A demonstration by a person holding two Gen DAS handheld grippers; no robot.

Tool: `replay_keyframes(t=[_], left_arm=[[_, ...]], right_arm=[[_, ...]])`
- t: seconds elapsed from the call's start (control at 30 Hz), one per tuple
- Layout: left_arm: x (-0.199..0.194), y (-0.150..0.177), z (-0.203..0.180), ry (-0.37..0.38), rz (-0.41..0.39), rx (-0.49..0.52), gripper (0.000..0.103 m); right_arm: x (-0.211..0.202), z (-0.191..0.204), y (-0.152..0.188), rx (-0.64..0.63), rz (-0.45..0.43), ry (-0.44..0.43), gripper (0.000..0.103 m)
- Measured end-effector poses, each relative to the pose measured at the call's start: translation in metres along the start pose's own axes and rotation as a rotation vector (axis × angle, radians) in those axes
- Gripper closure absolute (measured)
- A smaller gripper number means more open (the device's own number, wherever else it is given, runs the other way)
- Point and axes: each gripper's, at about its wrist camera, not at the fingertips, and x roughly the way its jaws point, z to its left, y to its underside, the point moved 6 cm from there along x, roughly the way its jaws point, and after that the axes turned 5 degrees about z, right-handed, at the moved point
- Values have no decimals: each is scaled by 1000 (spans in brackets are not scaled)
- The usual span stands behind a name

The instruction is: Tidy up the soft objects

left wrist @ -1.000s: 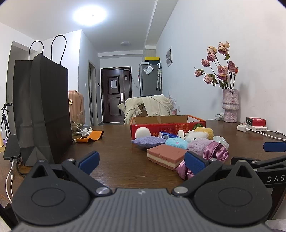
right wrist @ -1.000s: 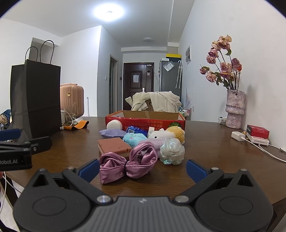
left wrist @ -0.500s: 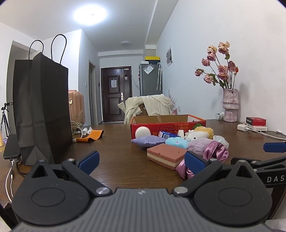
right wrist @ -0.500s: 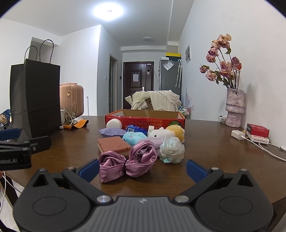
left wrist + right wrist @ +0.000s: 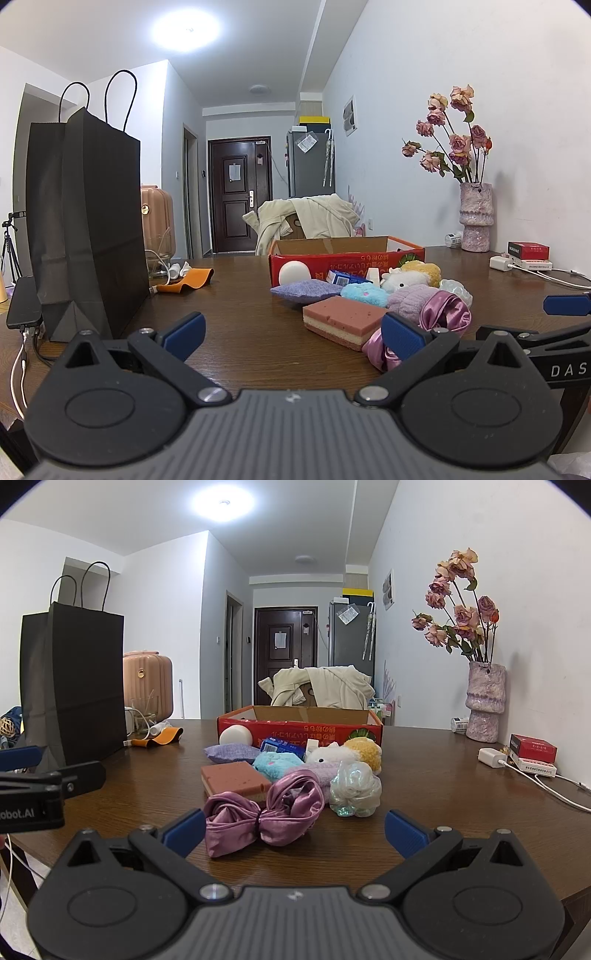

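satin bow (image 5: 264,814) before right claw (image 5: 293,829) (spread)

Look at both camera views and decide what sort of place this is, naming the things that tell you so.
Most likely a lived-in flat, at a dining table facing the entrance hall. A front door, a fridge and a pink suitcase stand beyond it, and a vase of dried roses sits by the wall.

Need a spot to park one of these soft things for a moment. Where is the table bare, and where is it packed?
Bare wood lies between the black paper bag and the pink sponge, and to the right between the iridescent scrunchie and the white charger. The pile in front of the red box is crowded.
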Motion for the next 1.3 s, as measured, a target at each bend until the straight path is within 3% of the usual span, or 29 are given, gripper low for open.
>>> replay_keyframes(t=[0.43,0.57,0.77,0.83,0.93,1.03,1.17,1.2,1.27,1.3], left_arm=[[20,3,-1,11,34,-6,0],[38,4,-10,90,96,-2,0],[68,-2,-35,224,154,-22,4],[81,-4,-44,255,168,-16,5],[100,-3,-51,267,208,-25,16],[120,3,-54,292,273,-58,31],[138,12,-52,326,349,-85,38],[140,14,-52,337,356,-87,43],[140,15,-53,393,363,-106,75],[140,15,-54,418,367,-118,75]], right_arm=[[8,-5,0,9,9,2,0],[18,-19,4,71,28,13,0],[39,-35,-4,139,72,-76,2],[49,-36,-11,127,66,-75,17],[69,-39,-17,135,93,-90,37],[93,-45,-19,184,146,-125,52],[117,-46,-16,206,196,-171,66],[121,-45,-15,203,210,-177,74],[128,-44,-10,206,242,-191,82],[130,-43,-7,213,255,-205,88]])
